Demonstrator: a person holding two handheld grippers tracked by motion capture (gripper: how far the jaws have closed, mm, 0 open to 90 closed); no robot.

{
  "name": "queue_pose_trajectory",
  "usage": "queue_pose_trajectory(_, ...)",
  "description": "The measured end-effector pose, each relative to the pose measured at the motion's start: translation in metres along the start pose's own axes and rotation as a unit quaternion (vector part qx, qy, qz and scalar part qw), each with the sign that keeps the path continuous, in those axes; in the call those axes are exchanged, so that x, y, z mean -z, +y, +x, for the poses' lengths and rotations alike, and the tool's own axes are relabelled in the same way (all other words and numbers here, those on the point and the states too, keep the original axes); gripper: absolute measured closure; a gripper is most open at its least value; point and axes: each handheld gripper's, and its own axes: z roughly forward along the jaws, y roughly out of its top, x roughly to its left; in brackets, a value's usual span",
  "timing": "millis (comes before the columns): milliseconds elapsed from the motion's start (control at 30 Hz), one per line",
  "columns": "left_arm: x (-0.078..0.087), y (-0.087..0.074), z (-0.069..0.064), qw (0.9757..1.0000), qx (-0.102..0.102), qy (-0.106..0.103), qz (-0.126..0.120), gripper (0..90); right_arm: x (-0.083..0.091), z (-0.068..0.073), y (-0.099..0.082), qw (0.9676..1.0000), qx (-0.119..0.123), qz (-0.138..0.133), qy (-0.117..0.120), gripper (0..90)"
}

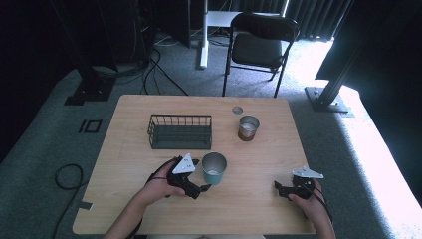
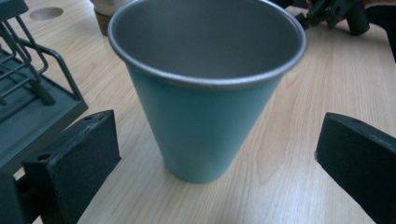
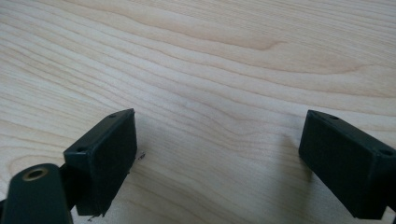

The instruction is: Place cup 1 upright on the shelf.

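Wire basket [image 1: 180,132] sits far left on the worktop [image 1: 259,199], open top up, likely the drop spot. Left gripper [image 2: 217,154] is at the teal cup [image 2: 205,116], fingers [image 2: 81,158] spread either side of its lower wall, not touching, lined up for a side grab. Cup stands upright mid-worktop, near edge of basket just behind it. Second metal cup [image 1: 248,127] farther back. Right gripper [image 3: 219,154] rests near right, fingers spread over bare wood, out of the way.

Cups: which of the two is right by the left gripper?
The teal cup, standing upright between the open jaws of the left gripper. The brown cup stands farther back, beside the wire basket.
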Motion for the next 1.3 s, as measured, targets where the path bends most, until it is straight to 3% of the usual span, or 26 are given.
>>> queue_pose_trajectory(333,-0.016,0.007,0.003,0.9996,0.008,-0.002,-0.028,0.3,0.000,0.000,0.000,1.0000,0.000,0.000,0.000,10.9)
queue_pose_trajectory(433,-0.020,0.007,0.003,0.9994,0.003,0.006,-0.035,0.3,0.000,0.000,0.000,1.0000,0.000,0.000,0.000,11.0)
queue_pose_trajectory(667,-0.025,0.008,0.003,0.9973,0.012,0.019,-0.070,0.3,0.000,0.000,0.000,1.0000,0.000,0.000,0.000,11.0)
queue_pose_trajectory(867,-0.031,0.008,0.003,0.9967,0.021,0.009,-0.078,0.3,0.000,0.000,0.000,1.0000,0.000,0.000,0.000,11.0)
queue_pose_trajectory(1300,-0.040,0.011,0.003,0.9950,0.009,0.033,-0.093,1.9,0.000,0.000,0.000,1.0000,0.000,0.000,0.000,11.0)
